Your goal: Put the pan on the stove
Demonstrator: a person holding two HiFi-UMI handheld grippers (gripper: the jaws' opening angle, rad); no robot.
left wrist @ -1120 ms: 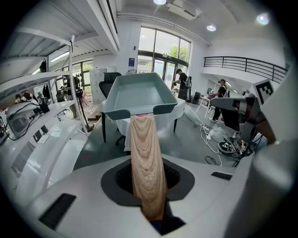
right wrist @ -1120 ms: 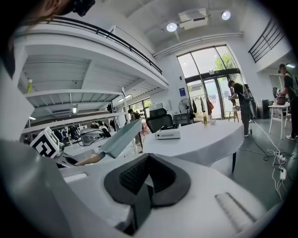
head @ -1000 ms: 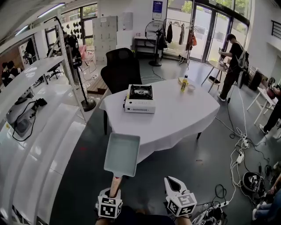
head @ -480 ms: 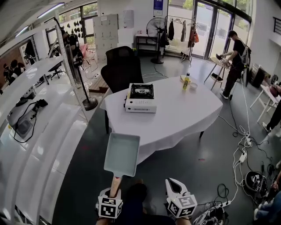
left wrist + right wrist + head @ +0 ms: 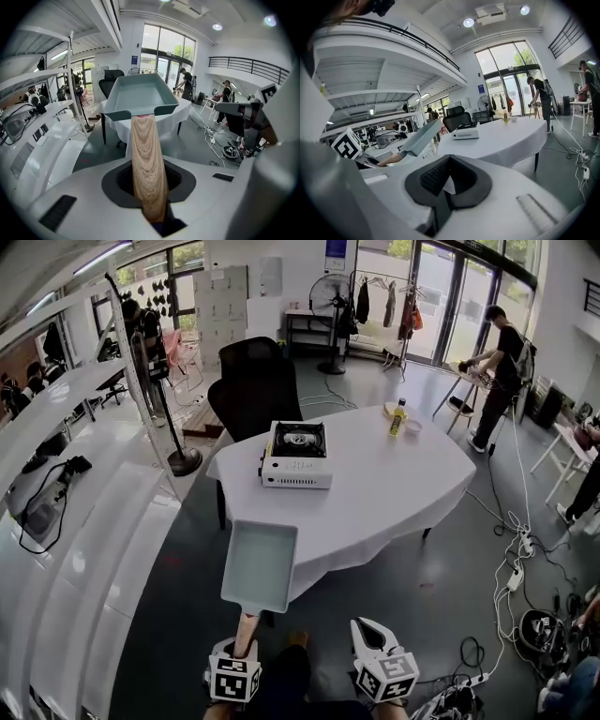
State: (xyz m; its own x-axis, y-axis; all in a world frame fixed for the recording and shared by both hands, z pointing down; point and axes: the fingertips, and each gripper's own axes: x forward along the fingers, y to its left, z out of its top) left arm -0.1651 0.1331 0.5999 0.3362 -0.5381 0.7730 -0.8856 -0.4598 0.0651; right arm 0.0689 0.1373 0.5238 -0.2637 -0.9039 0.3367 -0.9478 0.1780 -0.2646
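Note:
A rectangular grey-green pan [image 5: 260, 565] with a wooden handle [image 5: 246, 632] hangs in the air in front of the table's near edge. My left gripper [image 5: 239, 652] is shut on that handle, and in the left gripper view the handle [image 5: 147, 164] runs up between the jaws of the left gripper [image 5: 149, 187] to the pan [image 5: 138, 96]. The white portable stove [image 5: 297, 454] stands on the white-clothed round table [image 5: 394, 493], well beyond the pan. My right gripper [image 5: 375, 638] is to the right of the pan, shut and holding nothing. The right gripper view shows the right gripper [image 5: 443, 187], the pan [image 5: 423, 136] and the stove [image 5: 465, 133].
A black office chair [image 5: 253, 385] stands behind the table. A yellow bottle [image 5: 397, 418] and a small bowl sit at the table's far side. White stepped counters [image 5: 84, 549] run along the left. Cables and power strips [image 5: 511, 568] lie on the floor at right. A person [image 5: 497, 362] stands far right.
The table and stove have come a little nearer and sit lower in the head view. Both grippers and the held pan keep their places in the picture.

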